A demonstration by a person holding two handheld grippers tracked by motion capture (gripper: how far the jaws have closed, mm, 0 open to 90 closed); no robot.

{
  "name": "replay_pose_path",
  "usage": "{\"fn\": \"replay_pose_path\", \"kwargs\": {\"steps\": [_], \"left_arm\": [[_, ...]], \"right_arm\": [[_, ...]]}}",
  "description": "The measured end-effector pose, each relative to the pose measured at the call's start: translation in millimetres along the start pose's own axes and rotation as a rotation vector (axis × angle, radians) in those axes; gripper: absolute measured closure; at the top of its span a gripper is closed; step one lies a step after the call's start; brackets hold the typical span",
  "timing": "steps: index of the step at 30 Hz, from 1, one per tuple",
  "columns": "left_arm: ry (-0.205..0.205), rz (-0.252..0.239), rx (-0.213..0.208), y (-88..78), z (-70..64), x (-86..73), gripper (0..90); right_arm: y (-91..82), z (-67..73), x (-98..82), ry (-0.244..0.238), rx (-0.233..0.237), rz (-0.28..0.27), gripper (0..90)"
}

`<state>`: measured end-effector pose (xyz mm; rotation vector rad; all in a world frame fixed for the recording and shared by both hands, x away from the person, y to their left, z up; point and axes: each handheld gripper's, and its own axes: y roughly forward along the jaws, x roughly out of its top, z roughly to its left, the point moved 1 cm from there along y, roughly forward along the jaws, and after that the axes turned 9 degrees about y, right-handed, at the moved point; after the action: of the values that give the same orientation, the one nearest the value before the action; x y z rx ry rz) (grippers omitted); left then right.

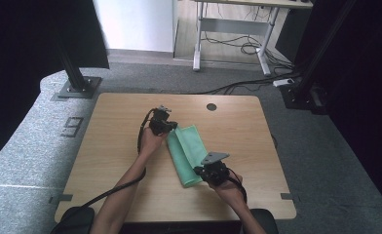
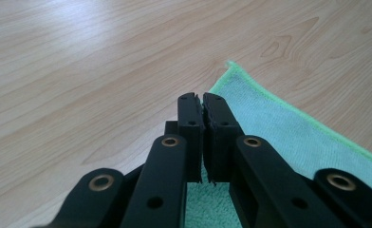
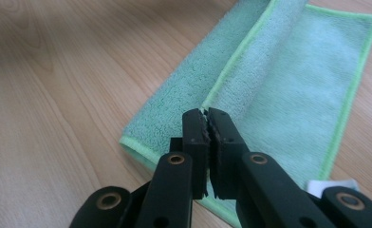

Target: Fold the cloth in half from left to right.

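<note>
Green microfibre cloth (image 1: 186,153) on wooden table (image 1: 116,146), long axis diagonal, near end hidden; left gripper (image 2: 202,102), right gripper (image 3: 208,116) closed, apparently pinching its edges.

Bare table (image 1: 116,146) lies open all around the green cloth (image 1: 191,146), the lone obstacle mid-table.

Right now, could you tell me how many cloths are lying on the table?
1: a green cloth, partly folded, lies mid-table between the left gripper and the right gripper.
</note>
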<state>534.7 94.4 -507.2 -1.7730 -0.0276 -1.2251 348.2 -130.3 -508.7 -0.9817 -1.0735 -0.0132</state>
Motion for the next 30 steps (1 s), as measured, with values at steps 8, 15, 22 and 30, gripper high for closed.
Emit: {"fn": "replay_pose_path", "kwargs": {"steps": [8, 15, 22, 30], "left_arm": [[0.017, 0.006, -0.001, 11.6, -9.5, 12.3, 86.2], [0.028, 0.029, 0.001, 20.5, -15.3, 20.2, 85.9], [0.034, 0.054, 0.005, 30.2, -16.2, 21.5, 85.6], [0.033, 0.065, 0.006, 37.3, -16.7, 21.9, 81.5]], "right_arm": [[-4.1, -9.8, -6.8, 0.027, -0.016, 0.001, 85.4], [-6.9, -14.8, -10.8, 0.034, -0.033, 0.004, 85.4], [-6.5, -22.0, -15.7, 0.057, -0.045, 0.01, 85.3], [-0.9, -28.3, -22.1, 0.057, -0.063, 0.029, 85.1]]}}
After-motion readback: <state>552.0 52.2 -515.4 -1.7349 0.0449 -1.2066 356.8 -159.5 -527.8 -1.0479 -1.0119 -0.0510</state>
